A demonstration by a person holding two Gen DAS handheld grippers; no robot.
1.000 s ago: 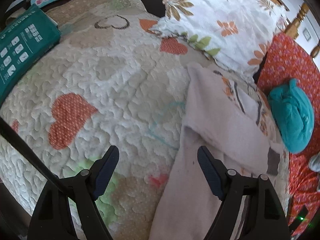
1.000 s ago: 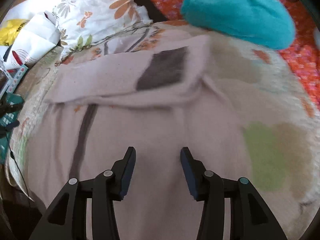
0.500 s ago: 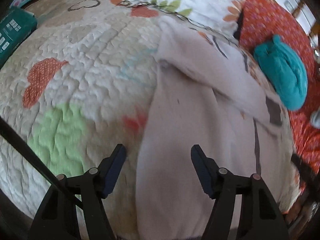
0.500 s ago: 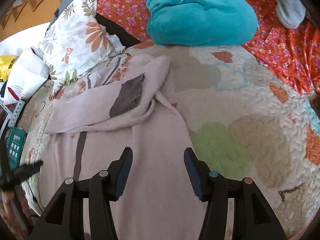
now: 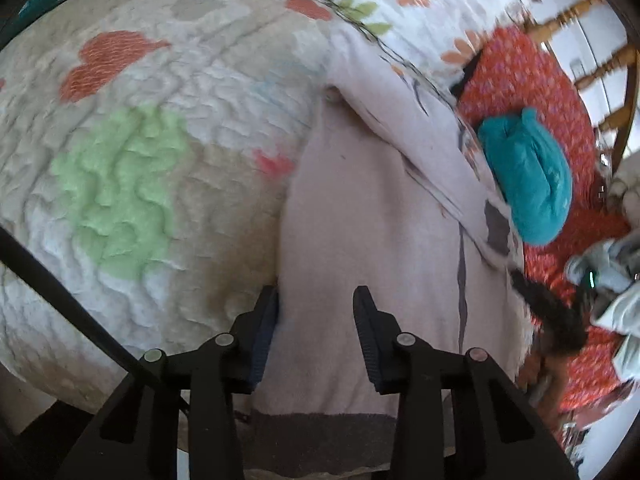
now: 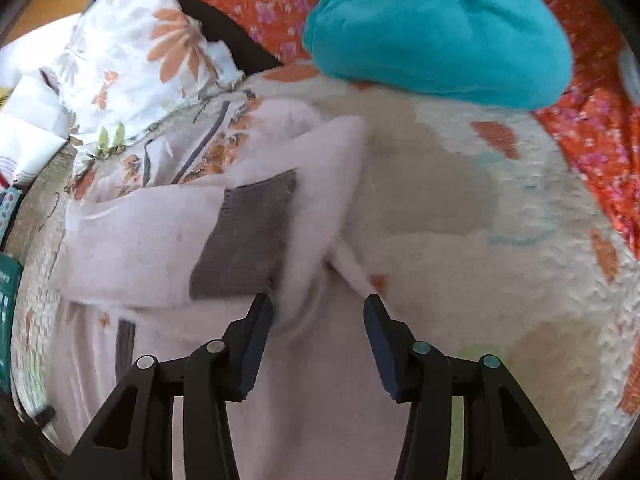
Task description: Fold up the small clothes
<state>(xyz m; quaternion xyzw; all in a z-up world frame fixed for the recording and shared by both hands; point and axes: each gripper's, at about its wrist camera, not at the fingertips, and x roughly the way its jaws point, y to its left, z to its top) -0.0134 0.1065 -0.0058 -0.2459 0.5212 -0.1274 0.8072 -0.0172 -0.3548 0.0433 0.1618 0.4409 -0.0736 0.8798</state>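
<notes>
A pale pink sweater [image 5: 360,208] lies flat on the quilt, one sleeve folded across its body, and a grey hem band [image 5: 320,426] shows at the near edge. My left gripper [image 5: 316,308] hovers over the sweater's left edge just above the hem. Its jaws are closing with fabric lying between them, and the pads stand apart from it. In the right wrist view the sweater [image 6: 132,240] shows the folded sleeve's grey cuff [image 6: 248,240]. My right gripper [image 6: 318,314] sits just below that cuff, over a crease. Its jaws are narrowing slightly and grip nothing.
A quilt with hearts [image 5: 120,140] covers the bed. A teal bundle [image 6: 436,28] rests on a red floral sheet [image 6: 592,132] beyond the sweater. A floral pillow [image 6: 132,56] lies at the top left, and a green packet [image 6: 6,292] at the left edge. Wooden rails [image 5: 600,64] stand behind.
The left gripper slid right and down, from the bare quilt onto the sweater's left edge near the hem, and its jaws narrowed. The right gripper moved forward to the folded sleeve's cuff.
</notes>
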